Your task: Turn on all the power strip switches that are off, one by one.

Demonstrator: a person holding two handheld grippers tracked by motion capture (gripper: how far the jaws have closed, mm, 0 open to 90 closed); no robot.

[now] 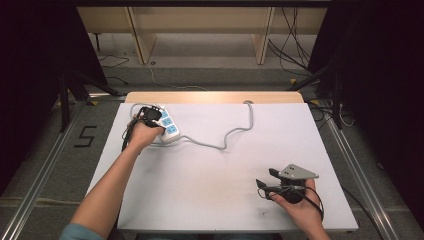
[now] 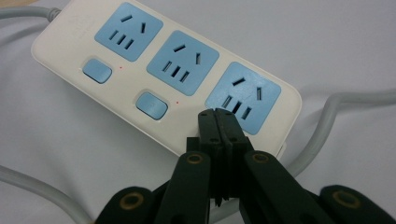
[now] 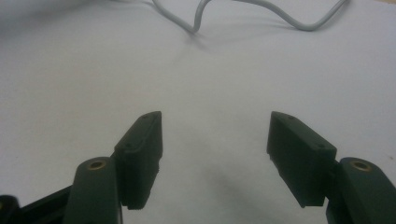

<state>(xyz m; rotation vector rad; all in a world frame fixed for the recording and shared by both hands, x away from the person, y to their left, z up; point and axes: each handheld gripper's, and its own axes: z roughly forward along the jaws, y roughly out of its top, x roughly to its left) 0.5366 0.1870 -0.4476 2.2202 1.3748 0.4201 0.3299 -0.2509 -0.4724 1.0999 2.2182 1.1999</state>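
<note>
A white power strip [image 1: 168, 126] with three blue sockets and blue switches [image 2: 177, 65] lies at the table's far left. Its grey cable [image 1: 235, 131] snakes right toward the far edge. My left gripper [image 1: 150, 114] is shut, nothing between its jaws. In the left gripper view its closed tips [image 2: 216, 114] sit over the strip's near edge, beside the third socket, where they cover that spot. My right gripper [image 1: 265, 179] rests low over the bare white surface at the near right. It is open [image 3: 215, 140] with nothing between its fingers.
The white board [image 1: 200, 170] covers the table, and a wooden strip [image 1: 215, 97] shows at its far edge. The cable's loop [image 3: 261, 11] lies well ahead of the right gripper. Metal rails [image 1: 45, 165] and loose floor cables flank the table.
</note>
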